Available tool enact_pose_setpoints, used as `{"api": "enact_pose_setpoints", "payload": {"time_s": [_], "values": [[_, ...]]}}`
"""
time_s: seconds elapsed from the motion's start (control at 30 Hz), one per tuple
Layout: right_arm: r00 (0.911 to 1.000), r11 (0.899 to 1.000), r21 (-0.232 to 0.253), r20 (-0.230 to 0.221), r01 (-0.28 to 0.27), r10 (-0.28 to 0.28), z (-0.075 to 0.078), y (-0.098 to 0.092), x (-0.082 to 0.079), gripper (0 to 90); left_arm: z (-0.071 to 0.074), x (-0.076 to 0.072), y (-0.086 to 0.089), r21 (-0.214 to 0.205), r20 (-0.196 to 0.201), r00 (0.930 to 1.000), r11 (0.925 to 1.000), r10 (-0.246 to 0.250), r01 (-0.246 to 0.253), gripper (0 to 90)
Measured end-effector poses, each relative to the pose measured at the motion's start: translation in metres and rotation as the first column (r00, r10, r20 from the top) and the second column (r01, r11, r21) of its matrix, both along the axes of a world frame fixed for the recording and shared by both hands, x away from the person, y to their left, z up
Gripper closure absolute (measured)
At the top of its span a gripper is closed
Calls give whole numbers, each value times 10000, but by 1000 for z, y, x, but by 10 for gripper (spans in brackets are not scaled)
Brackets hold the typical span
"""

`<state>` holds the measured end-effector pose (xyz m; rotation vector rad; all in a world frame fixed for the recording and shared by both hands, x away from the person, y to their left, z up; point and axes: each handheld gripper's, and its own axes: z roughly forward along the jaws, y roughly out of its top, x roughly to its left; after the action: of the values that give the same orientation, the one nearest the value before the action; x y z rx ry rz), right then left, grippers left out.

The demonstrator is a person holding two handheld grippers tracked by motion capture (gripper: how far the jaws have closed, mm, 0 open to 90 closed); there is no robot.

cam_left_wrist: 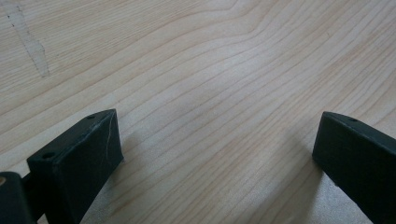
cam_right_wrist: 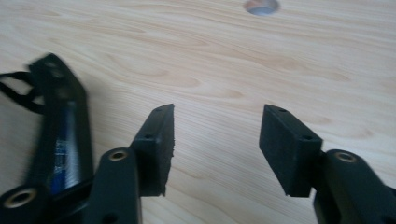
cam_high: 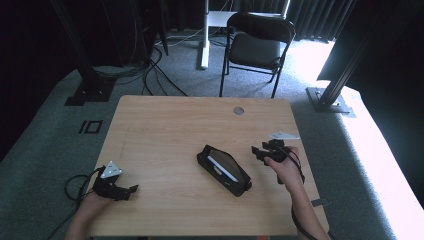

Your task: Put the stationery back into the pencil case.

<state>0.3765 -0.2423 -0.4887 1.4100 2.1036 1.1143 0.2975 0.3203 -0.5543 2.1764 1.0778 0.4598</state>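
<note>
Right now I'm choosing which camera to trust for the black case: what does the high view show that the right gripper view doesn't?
The high view alone shows the whole open black case with a white pen-like item inside, the left gripper, a chair and the floor. The right gripper view alone shows the right gripper close up, its fingers apart with nothing between. Both show the wooden table, its round hole and part of the case.

- A lab or recording studio, not a home.
- Black curtains point(cam_high: 320, 17) close off the back.
- Black metal frame posts point(cam_high: 345, 75) stand bolted on floor plates beside the wooden surface point(cam_high: 165, 125).
- Cables point(cam_high: 150, 70) trail over grey carpet point(cam_high: 45, 130).
- A black folding chair point(cam_high: 257, 42) stands behind the surface.
</note>
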Motion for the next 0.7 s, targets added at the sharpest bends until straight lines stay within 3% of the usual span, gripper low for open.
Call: {"api": "enact_pose_setpoints", "payload": {"time_s": [0.17, 0.3, 0.53, 0.57, 0.7], "values": [[9976, 9976, 53, 23, 688, -688, -13, -16, -5, 410, 0, 0, 0, -2, -3, 10000, 10000, -2, 2, 16], [9941, 9937, -283, 73, 1081, -1080, -20, -25, -9, 410, 0, 0, 0, 1, -2, 10000, 10000, -1, 1, 16], [9815, 9795, -635, 51, 1912, -1913, -35, -42, -16, 357, 0, 0, 0, 5, -5, 10000, 10000, 0, 0, 16], [9746, 9724, -657, 50, 2239, -2240, -40, -47, -18, 336, 0, 0, 0, -1, -2, 10000, 10000, -1, 1, 15], [9674, 9650, -707, -11, 2526, -2533, -48, -53, -23, 306, 0, 0, 0, -1, -2, 10000, 10000, 0, 0, 15]]}}
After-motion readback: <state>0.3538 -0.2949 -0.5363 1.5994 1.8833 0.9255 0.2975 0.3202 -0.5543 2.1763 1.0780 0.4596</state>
